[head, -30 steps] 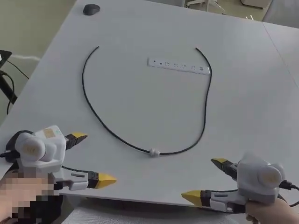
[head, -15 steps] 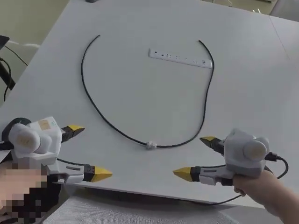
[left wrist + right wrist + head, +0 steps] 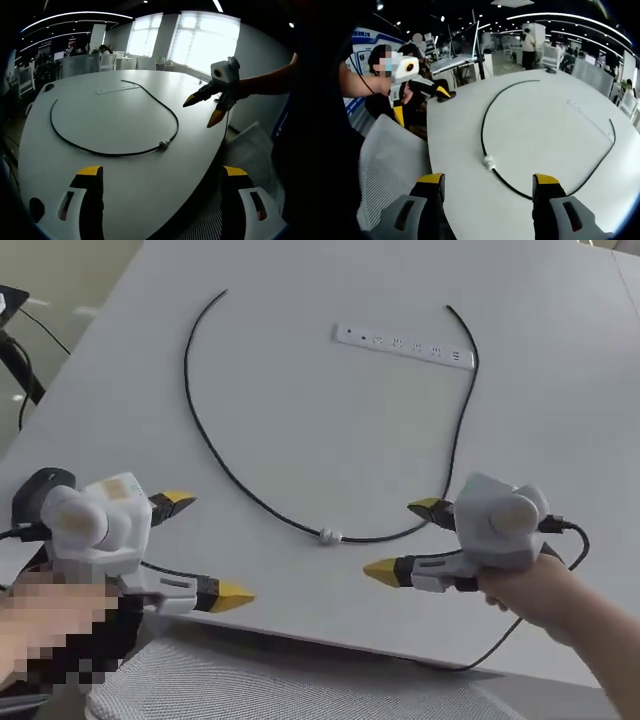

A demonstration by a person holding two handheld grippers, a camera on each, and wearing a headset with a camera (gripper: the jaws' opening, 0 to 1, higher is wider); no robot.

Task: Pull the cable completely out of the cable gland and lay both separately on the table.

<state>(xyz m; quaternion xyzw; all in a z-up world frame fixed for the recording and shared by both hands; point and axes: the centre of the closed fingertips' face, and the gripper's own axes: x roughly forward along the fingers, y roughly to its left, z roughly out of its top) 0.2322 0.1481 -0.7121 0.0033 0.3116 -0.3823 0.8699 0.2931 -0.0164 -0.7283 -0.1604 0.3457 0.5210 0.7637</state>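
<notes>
**Both claws spread wide and empty; cable threaded through its gland on the table**

Head view: The left claw (image 3: 207,547) is at the near left edge of the table (image 3: 320,420), jaws wide apart, gripping nothing. The right claw (image 3: 402,538) is at the near right, also spread wide and empty. Its farther tip is close to the cable (image 3: 186,380); I cannot tell whether it touches. The black cable lies flat in a broad U whose two ends point to the far side of the table. The small white cable gland (image 3: 328,536) sits on the cable at the bottom of the U, between the two claws. A white power strip (image 3: 404,346) lies across the mouth of the U, its right end near the cable's right arm. A grey mesh chair (image 3: 250,685) is under the near edge.

Left gripper view: The left claw (image 3: 162,171) gapes with only bare table between its jaws. Ahead, the cable (image 3: 176,120) loops across the table with the cable gland (image 3: 163,145) on its near curve. The right claw (image 3: 199,113) hangs open beyond it, tips aimed down toward the table. The power strip (image 3: 117,89) lies farther off.

Right gripper view: The right claw (image 3: 488,178) is released, and the cable gland (image 3: 488,161) lies just ahead, in line with the gap between the jaws. The cable (image 3: 482,125) runs away from it on both sides. The left claw (image 3: 421,104) is open beyond the table's edge, above the chair (image 3: 390,165). The power strip (image 3: 590,120) is at the far right.
</notes>
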